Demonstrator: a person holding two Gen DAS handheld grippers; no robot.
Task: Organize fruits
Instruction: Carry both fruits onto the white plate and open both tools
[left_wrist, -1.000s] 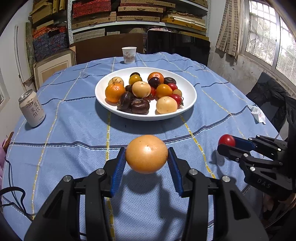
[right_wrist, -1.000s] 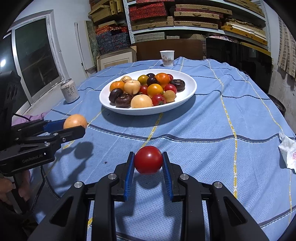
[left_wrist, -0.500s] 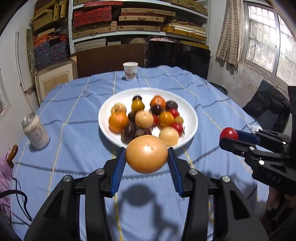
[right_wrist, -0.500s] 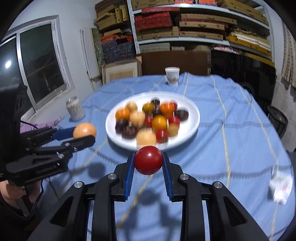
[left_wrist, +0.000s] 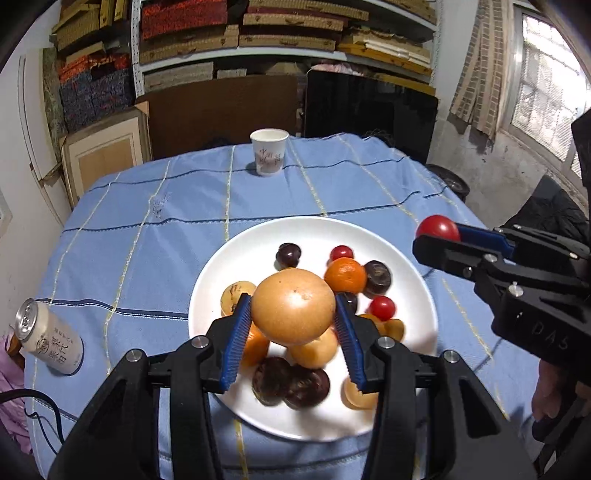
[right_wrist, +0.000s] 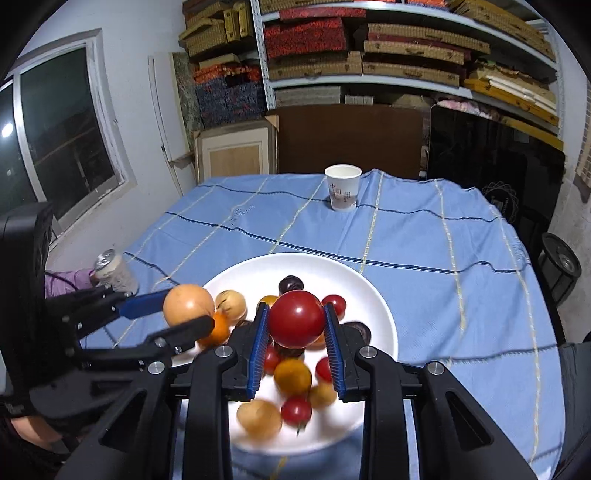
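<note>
Your left gripper (left_wrist: 293, 325) was pinched on the large round tan-orange fruit (left_wrist: 291, 305), its blue ribbed pads pressed against the fruit's two sides, and your right gripper (right_wrist: 295, 334) was clamped the same way on the glossy round red tomato (right_wrist: 296, 324). Both loads hung above the wide white ceramic plate (left_wrist: 210, 288) on the blue checked tablecloth (left_wrist: 147, 229), so the relation that mattered was straight down: each fruit lay over the heap, not beside it. Neither fruit has a long axis worth minding; both are close to spheres.

From the left wrist view, the tan fruit sat over the near-left part of the pile, above an orange and two dark plums, and the tomato showed well off to the right, past the plate's far rim as that lens drew it. The right wrist view corrected that: there the tomato hung over the middle of the plate, with the tan fruit just to its left over the rim side. I judged the left hand nearer bare plate. The right view also showed open white plate on the far side, which the left view's big fruit partly hid. The near fruit was blurred in both.
</note>
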